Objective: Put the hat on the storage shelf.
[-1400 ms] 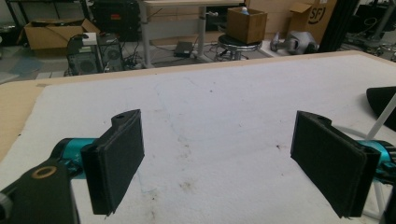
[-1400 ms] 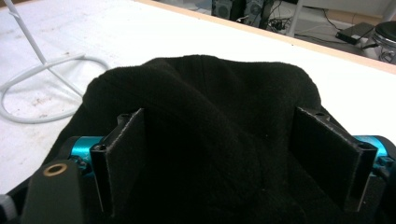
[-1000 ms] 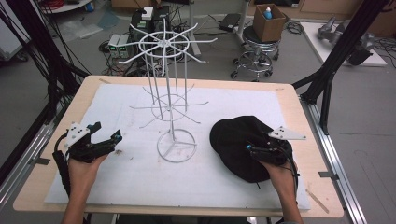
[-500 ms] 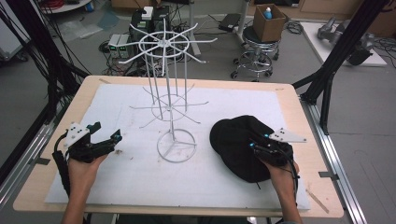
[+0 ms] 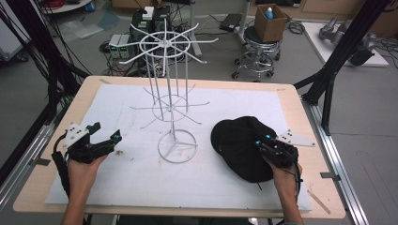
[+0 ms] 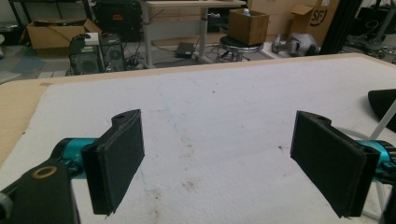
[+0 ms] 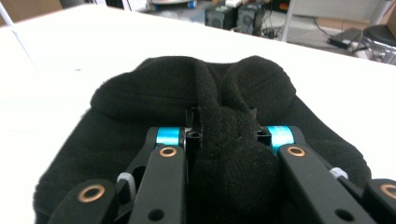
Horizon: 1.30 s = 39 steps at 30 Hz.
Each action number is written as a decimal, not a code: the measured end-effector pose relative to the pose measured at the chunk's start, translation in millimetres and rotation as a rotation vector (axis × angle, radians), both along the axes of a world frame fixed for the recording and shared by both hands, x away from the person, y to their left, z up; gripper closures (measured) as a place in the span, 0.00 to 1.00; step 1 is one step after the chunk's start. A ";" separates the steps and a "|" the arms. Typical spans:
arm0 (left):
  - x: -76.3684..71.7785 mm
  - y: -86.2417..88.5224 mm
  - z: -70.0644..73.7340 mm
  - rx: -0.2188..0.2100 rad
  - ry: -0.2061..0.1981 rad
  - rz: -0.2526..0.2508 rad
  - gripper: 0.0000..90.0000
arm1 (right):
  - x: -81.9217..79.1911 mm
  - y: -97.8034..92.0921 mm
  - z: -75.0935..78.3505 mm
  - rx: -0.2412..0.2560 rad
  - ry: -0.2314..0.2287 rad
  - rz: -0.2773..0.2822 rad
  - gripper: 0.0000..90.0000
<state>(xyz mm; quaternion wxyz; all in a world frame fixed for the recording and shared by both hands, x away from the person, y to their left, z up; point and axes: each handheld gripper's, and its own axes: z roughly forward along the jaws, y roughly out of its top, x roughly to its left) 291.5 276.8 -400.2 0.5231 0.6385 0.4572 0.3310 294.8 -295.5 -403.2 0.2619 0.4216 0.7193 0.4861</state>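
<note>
A black knit hat (image 5: 241, 145) is seen lying at the table's near right, its long axis running near to far. A fold is pinched by the right gripper (image 5: 262, 142); the left gripper (image 5: 107, 135) is held spread wide.

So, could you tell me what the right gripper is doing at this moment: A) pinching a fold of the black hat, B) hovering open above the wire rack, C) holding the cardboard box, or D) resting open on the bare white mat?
A: in the right gripper view, the right gripper has its jaws closed on a bunched fold of the black hat, which lies on the white mat.
</note>
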 end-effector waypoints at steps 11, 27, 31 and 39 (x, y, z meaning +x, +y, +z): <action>-0.1 1.6 0.2 -0.002 0.000 0.001 0.20 | -9.0 -7.2 9.7 0.107 -0.093 -0.005 0.87; -0.1 0.9 0.0 -0.004 0.000 -0.001 0.20 | -21.0 -16.1 27.8 0.202 -0.207 -0.036 0.87; -0.3 1.6 0.2 -0.011 -0.003 0.000 0.20 | -22.7 -18.4 33.8 0.212 -0.223 -0.049 0.87; -0.9 2.4 0.9 -0.015 -0.006 0.005 0.20 | -19.5 -24.1 51.0 0.266 -0.268 -0.070 0.87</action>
